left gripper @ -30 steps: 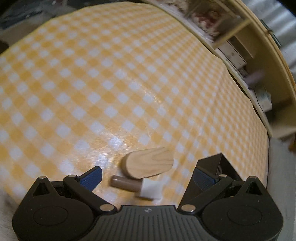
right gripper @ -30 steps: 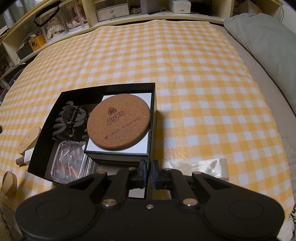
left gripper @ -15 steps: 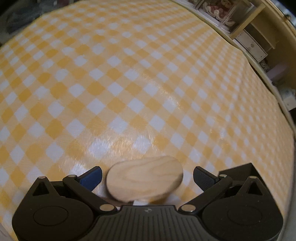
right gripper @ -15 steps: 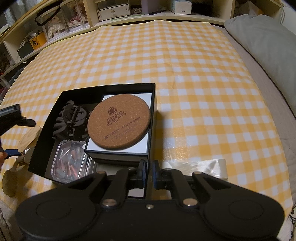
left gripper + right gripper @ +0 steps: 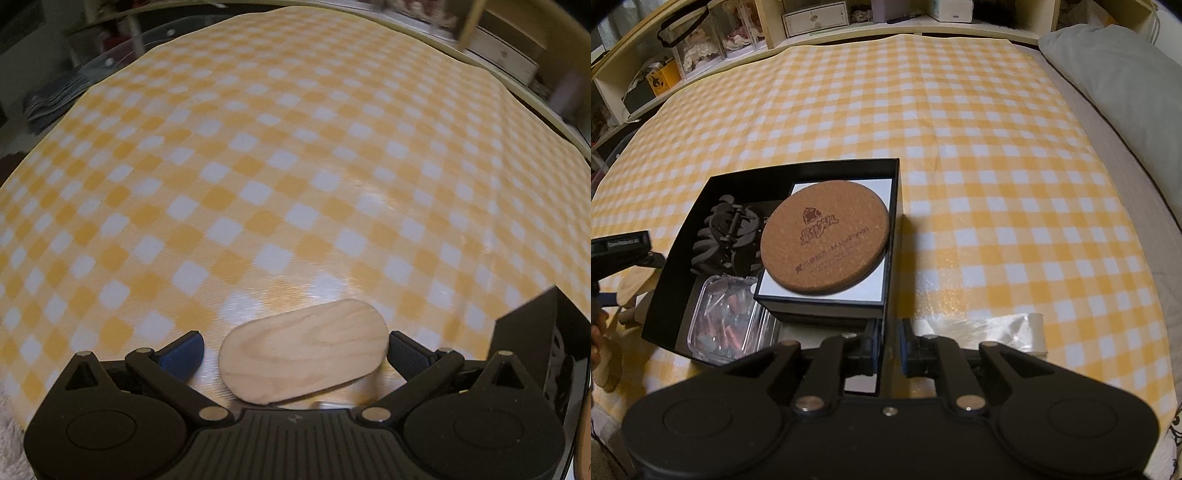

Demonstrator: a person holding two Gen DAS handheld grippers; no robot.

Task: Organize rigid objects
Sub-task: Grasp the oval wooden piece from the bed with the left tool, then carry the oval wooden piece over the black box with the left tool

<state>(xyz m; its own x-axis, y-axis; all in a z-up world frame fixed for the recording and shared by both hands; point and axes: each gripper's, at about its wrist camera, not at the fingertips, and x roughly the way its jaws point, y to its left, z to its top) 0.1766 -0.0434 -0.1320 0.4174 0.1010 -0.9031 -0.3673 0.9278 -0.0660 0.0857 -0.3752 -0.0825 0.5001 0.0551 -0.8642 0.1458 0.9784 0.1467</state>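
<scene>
An oval wooden piece (image 5: 303, 354) lies on the yellow checked cloth between the fingers of my left gripper (image 5: 293, 350). The jaws are open around it; the right finger touches or nearly touches its end, the left stands apart. My right gripper (image 5: 889, 347) is shut on the near right wall of a black box (image 5: 890, 295). The box holds a cork coaster (image 5: 825, 236) on a white-topped case, a black hair claw (image 5: 726, 236) and a clear plastic case (image 5: 724, 321). The left gripper (image 5: 617, 247) shows at the box's left side.
A corner of the black box (image 5: 532, 325) stands right of my left gripper. A clear plastic wrapper (image 5: 990, 332) lies right of the box. A round wooden piece (image 5: 605, 369) sits near the cloth's front left edge. Shelves line the far side; a grey pillow (image 5: 1115, 74) lies at right.
My left gripper has moved in around the wooden piece, which now sits deeper between the fingers. The right gripper and box have not moved.
</scene>
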